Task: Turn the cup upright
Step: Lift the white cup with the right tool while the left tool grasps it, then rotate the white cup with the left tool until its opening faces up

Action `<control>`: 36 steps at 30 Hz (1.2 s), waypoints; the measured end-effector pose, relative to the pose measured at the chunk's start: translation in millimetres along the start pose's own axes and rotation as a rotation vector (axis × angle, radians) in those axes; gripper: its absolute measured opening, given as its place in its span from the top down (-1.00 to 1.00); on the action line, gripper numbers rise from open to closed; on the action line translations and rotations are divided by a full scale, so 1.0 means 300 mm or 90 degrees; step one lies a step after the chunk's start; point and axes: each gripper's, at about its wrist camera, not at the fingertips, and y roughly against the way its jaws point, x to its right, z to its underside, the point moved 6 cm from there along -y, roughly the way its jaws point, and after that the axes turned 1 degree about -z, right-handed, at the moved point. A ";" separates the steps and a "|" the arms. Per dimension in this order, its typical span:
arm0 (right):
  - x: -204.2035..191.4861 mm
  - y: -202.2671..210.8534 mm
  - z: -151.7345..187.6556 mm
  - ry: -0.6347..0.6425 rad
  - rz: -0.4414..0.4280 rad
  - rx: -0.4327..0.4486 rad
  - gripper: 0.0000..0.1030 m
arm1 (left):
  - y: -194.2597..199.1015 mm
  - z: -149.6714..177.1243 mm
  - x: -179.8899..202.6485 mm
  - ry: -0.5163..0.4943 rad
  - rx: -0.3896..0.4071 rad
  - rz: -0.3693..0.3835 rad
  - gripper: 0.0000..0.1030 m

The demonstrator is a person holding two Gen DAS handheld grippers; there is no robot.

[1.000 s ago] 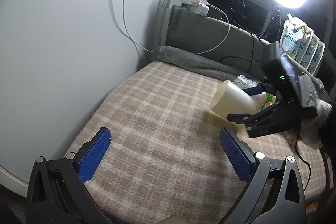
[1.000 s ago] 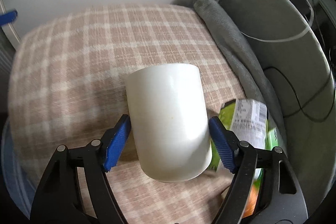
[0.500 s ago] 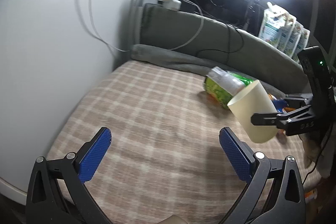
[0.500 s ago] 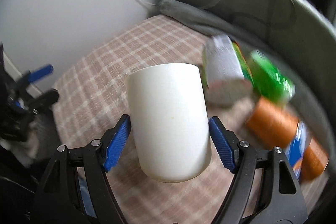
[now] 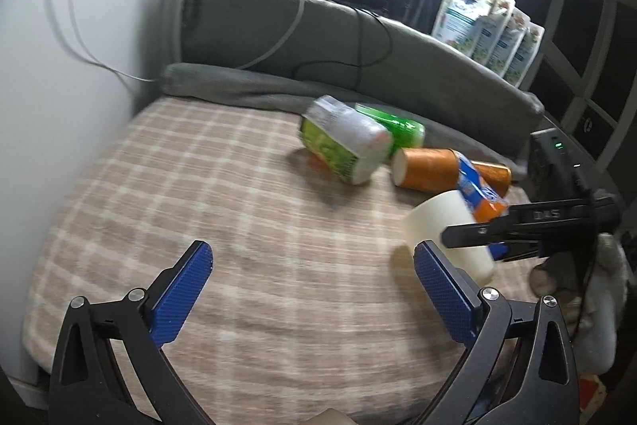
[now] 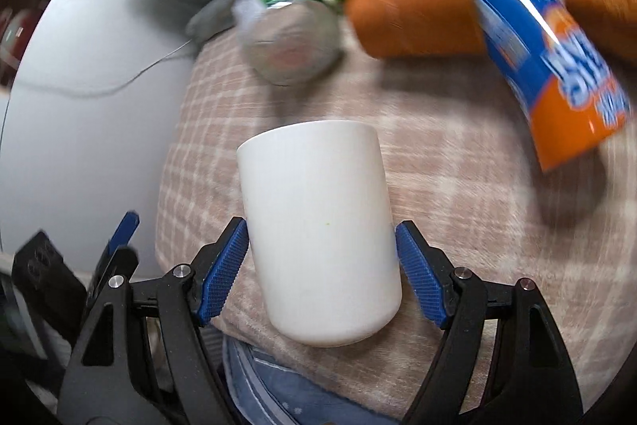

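A plain white cup (image 6: 318, 226) sits between the blue pads of my right gripper (image 6: 321, 265), which is shut on it. In the left wrist view the cup (image 5: 442, 226) is held nearly upright at the right side of the checked blanket, its lower end close to the cloth; I cannot tell if it touches. My left gripper (image 5: 314, 289) is open and empty, low over the near part of the blanket, left of the cup.
A beige checked blanket (image 5: 223, 210) covers the surface. Behind the cup lie a green packet (image 5: 342, 146), a green bottle (image 5: 398, 130), orange cans (image 5: 426, 170) and a blue-orange packet (image 6: 549, 66). A white wall is at left; a grey cushion (image 5: 318, 38) with cables is behind.
My right gripper has turned the cup from tilted in the air to nearly upright and lowered it to the blanket's right side. The left gripper stays open.
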 end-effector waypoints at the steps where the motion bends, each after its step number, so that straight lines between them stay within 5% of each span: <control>1: 0.011 -0.002 -0.001 -0.011 -0.009 0.000 -0.53 | -0.007 0.000 0.008 -0.001 -0.006 0.007 -0.96; 14: 0.011 0.082 -0.024 0.011 -0.043 0.037 -0.64 | -0.093 -0.010 0.097 0.020 -0.085 0.089 -0.96; 19: -0.006 0.243 0.017 0.071 0.006 0.128 -0.64 | -0.153 -0.018 0.142 0.091 -0.140 0.163 -0.93; 26: 0.017 0.459 0.154 0.152 0.173 0.288 -0.64 | -0.270 0.009 0.205 0.185 -0.216 0.217 -0.87; 36: 0.179 0.583 0.247 0.066 0.192 0.345 -0.64 | -0.345 0.018 0.248 0.196 -0.252 0.214 -0.76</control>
